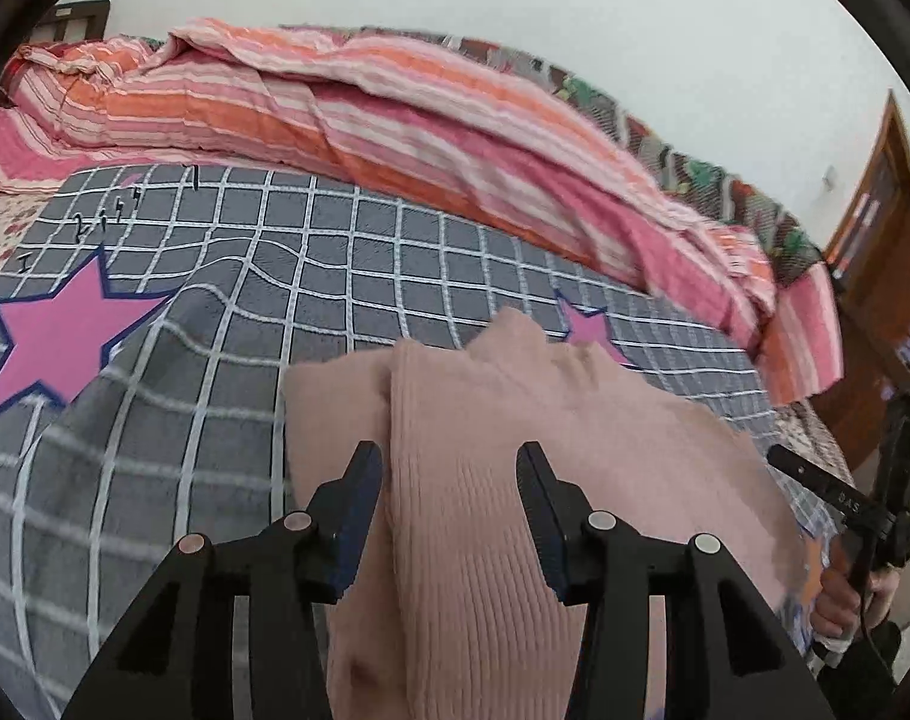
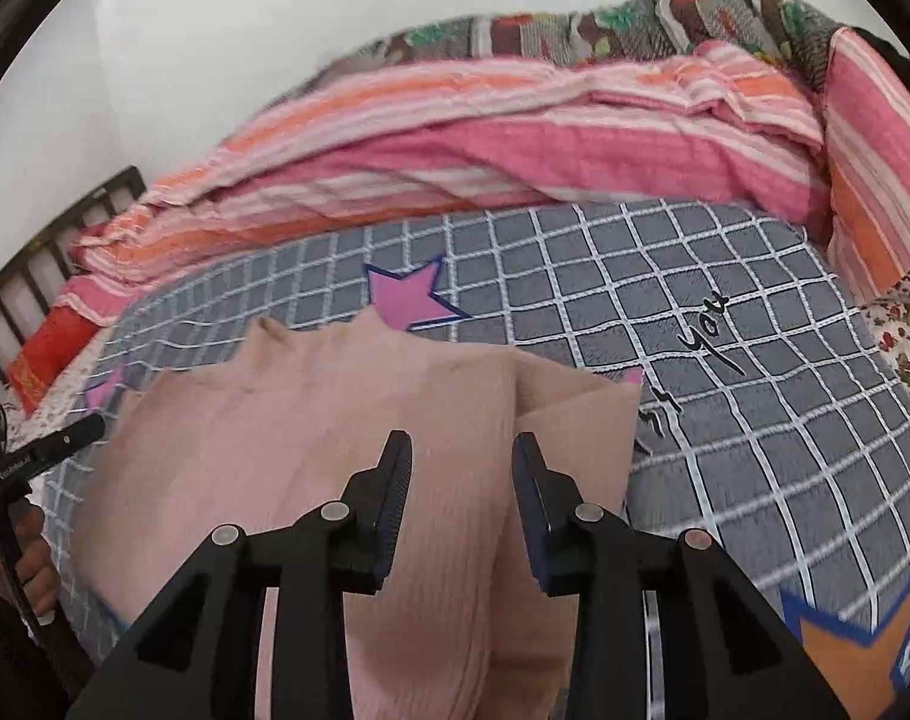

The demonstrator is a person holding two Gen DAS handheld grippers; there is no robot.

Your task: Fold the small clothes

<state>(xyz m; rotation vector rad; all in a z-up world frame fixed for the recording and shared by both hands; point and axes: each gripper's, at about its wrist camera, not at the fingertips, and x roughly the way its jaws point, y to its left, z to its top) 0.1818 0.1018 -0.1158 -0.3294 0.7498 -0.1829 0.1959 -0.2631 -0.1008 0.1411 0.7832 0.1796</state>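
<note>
A pale pink ribbed knit garment (image 1: 514,450) lies partly folded on a bed, spread over a grey blanket (image 1: 311,276) checked in white and dotted with pink stars. The left claw (image 1: 449,483) hovers over the garment's near part with its jaws spread, a raised fold of knit running between them but untouched by either pad. The right claw (image 2: 460,474) hangs above the same garment, jaws likewise parted and gripping nothing, a lengthwise crease in the cloth lying beneath the gap. Beyond the garment, a rumpled pink-and-orange striped quilt (image 1: 395,120) is heaped along the far edge of the bed against a white wall. To the garment's right, in the left wrist view, a person's hand (image 1: 838,600) grips the other tool's handle at the bed's edge.
</note>
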